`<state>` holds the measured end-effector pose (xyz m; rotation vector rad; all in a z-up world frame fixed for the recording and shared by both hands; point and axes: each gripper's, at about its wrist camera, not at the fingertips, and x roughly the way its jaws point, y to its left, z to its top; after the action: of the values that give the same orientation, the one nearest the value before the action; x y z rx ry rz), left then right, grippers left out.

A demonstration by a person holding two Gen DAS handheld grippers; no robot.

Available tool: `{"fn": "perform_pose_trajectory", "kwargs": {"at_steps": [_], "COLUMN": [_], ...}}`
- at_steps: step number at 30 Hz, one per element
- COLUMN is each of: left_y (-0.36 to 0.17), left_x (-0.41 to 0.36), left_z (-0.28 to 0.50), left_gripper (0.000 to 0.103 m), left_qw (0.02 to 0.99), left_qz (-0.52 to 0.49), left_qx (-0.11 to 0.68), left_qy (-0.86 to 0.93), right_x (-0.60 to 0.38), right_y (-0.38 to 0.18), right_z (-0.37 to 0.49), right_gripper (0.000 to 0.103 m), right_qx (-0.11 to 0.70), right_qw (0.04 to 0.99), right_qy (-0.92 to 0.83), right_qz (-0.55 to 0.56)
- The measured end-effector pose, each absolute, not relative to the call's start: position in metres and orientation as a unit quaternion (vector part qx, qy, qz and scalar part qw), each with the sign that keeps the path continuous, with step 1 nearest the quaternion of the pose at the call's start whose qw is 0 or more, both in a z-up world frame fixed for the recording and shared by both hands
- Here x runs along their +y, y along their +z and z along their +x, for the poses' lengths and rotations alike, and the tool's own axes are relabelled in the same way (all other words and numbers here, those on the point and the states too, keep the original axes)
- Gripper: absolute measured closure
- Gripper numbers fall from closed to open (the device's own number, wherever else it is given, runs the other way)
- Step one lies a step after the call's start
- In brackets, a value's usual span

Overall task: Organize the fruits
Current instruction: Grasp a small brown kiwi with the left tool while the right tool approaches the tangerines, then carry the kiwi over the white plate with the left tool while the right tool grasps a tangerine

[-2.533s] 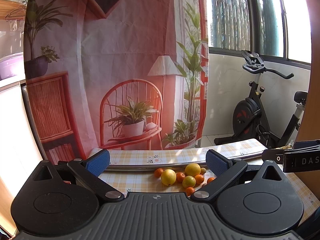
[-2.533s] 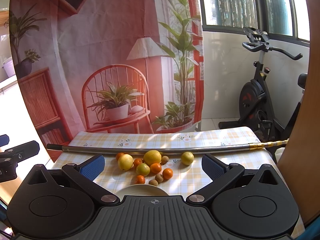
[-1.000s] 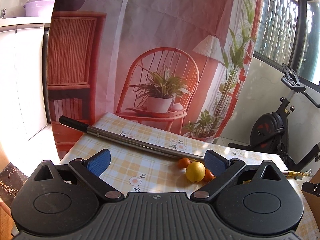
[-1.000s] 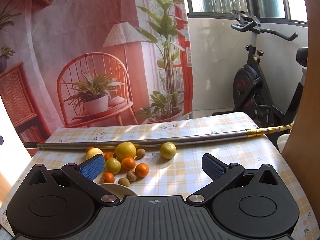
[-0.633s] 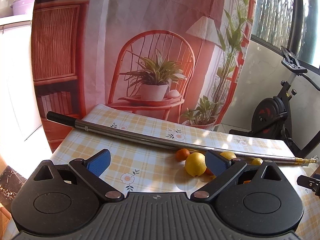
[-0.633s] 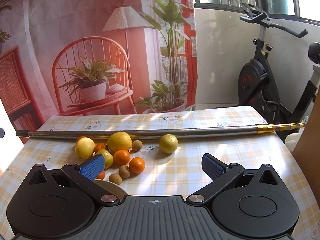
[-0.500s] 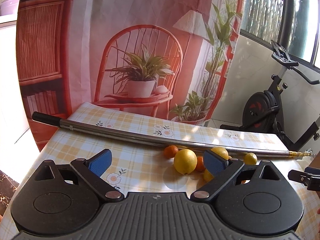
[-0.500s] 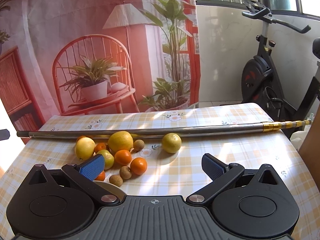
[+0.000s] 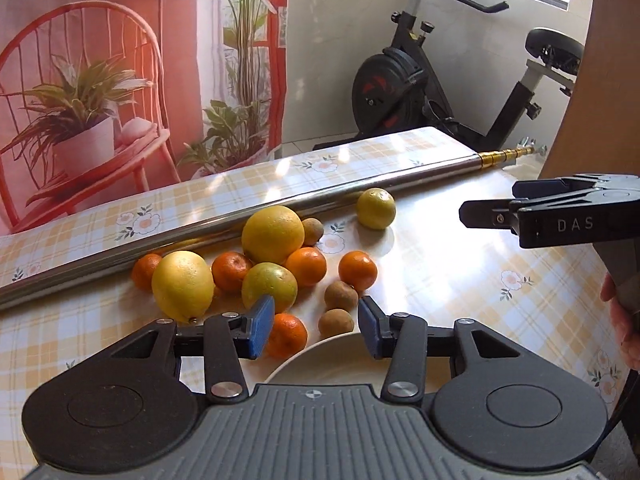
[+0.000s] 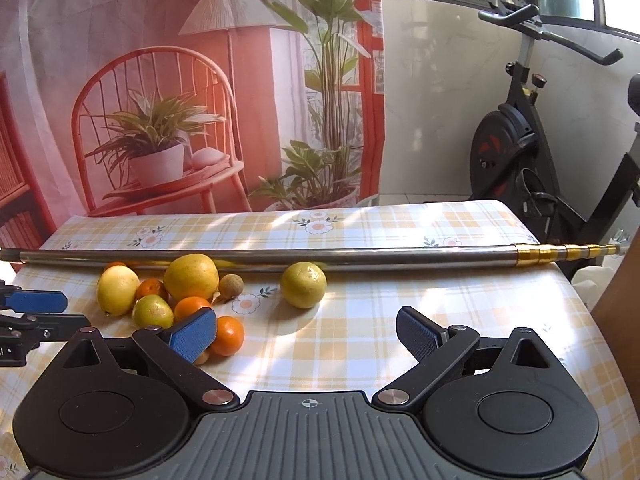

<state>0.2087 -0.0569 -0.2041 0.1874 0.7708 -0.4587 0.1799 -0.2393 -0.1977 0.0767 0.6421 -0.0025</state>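
A heap of fruit lies on the checked tablecloth: a big yellow citrus [image 9: 273, 233], a lemon [image 9: 183, 285], a green-yellow fruit [image 9: 269, 286], several small oranges such as this one [image 9: 357, 270], and brown longans [image 9: 340, 295]. One yellow-green fruit [image 10: 303, 284] lies apart to the right. My left gripper [image 9: 316, 330] is open and empty, its jaws partly narrowed, above a white plate [image 9: 332, 360], just short of a small orange [image 9: 286, 334] and a longan [image 9: 336, 322]. My right gripper [image 10: 306, 334] is wide open and empty, in front of the fruit.
A long steel pole [image 10: 280, 258] with a gold tip lies across the table behind the fruit. An exercise bike [image 10: 532, 152] stands beyond the table's right end. A wooden panel [image 9: 592, 68] rises at the far right. A printed backdrop hangs behind.
My left gripper has swung right and dropped close to the fruit and plate, and its jaws have narrowed. My right gripper has moved closer to the table; it stays wide open.
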Motion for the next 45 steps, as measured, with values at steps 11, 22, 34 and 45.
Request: {"fn": "perform_pose_trajectory", "kwargs": {"at_steps": [11, 22, 34, 45], "left_y": [-0.239, -0.260, -0.255, -0.219], "left_x": [-0.069, -0.089, -0.083, -0.048], "left_z": [0.281, 0.299, 0.290, 0.251], "left_gripper": [0.070, 0.068, 0.074, 0.074], "left_qw": [0.827, 0.797, 0.813, 0.858], "left_qz": [0.014, 0.078, 0.064, 0.021], "left_qx": [0.505, 0.544, 0.522, 0.454], "left_qy": [-0.246, -0.251, -0.251, -0.239], "right_x": [-0.258, -0.271, -0.271, -0.262], "right_y": [-0.214, -0.219, -0.222, -0.228], "right_z": [0.196, 0.193, 0.189, 0.200], "right_gripper": [0.013, 0.013, 0.013, 0.019], "right_qx": [0.326, 0.329, 0.333, 0.348], "right_qw": [0.942, 0.939, 0.937, 0.931], "right_qy": [-0.010, -0.015, -0.011, 0.021], "right_qz": [0.081, 0.096, 0.104, 0.107]}}
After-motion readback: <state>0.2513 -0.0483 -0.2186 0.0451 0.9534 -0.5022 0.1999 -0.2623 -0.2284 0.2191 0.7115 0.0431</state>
